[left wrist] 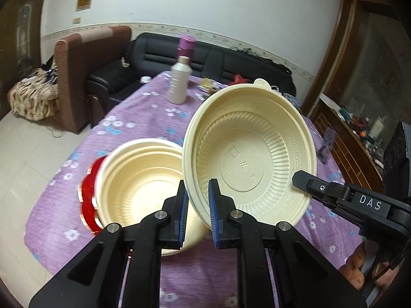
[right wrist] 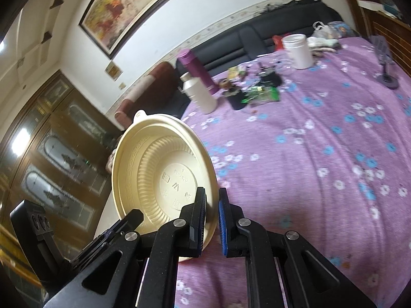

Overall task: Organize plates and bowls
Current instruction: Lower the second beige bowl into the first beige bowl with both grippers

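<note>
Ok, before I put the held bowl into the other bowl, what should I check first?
1. Left claw closed on the rim of the tilted bowl: ok.
2. Right claw gripping the same rim: cannot tell.
3. Lower bowl on the table, open side up, empty: ok.
4. Tilted bowl level for nesting: not ok, it stands steeply on edge.
5. White bottle out of the way: ok.

Cream ribbed lid (left wrist: 250,154) tilted on edge, embossed centre; cream bowl (left wrist: 140,179) upright atop red plate (left wrist: 88,195).
</note>
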